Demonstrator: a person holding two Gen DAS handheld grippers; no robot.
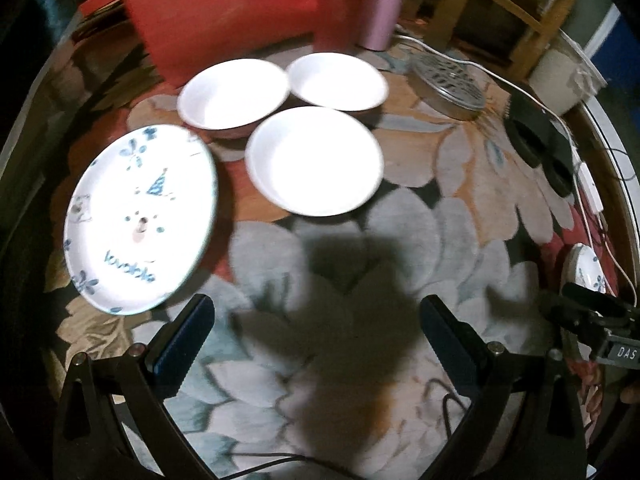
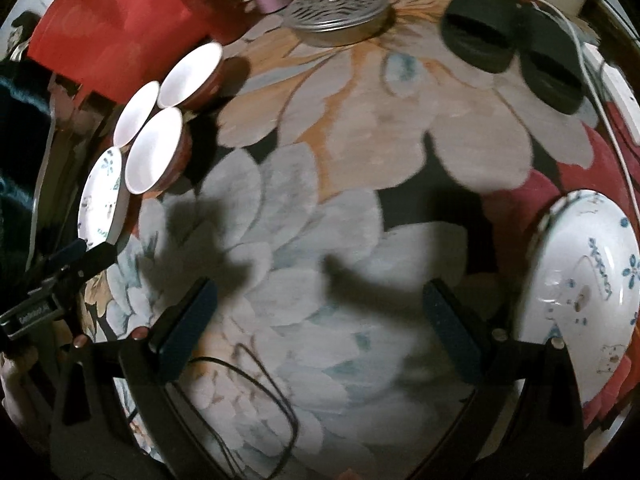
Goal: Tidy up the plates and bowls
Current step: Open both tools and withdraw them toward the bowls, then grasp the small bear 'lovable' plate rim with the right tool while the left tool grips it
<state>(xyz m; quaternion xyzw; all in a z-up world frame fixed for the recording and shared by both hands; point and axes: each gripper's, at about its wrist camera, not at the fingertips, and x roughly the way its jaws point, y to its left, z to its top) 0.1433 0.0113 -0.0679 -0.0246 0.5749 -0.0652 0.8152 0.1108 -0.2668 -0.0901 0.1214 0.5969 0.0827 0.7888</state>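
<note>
Hovering over a floral tablecloth (image 1: 472, 168), the left gripper (image 1: 318, 344) has its two dark fingers spread wide with nothing between them, only cloth and shadow showing in the gap at the lower middle of the left wrist view. At the left of that frame lies a white plate with blue print (image 1: 140, 220), just beyond the left finger. Three white bowls (image 1: 314, 160) cluster at the upper middle, close together, the nearest one just beside the plate. A perforated metal lid (image 1: 448, 84) sits at the upper right, with black round pads (image 1: 532, 140) and a white cable (image 1: 560, 120) further right, and a red box (image 1: 224, 12) and a pink cylinder (image 1: 384, 4) stand along the top. In the right wrist view the right gripper (image 2: 320, 320) is likewise wide apart and empty over the cloth, a thin black wire (image 2: 256, 400) looping at the lower left. A second printed plate (image 2: 580, 296) fills the right edge, close beside the right finger; whether they touch cannot be told.
</note>
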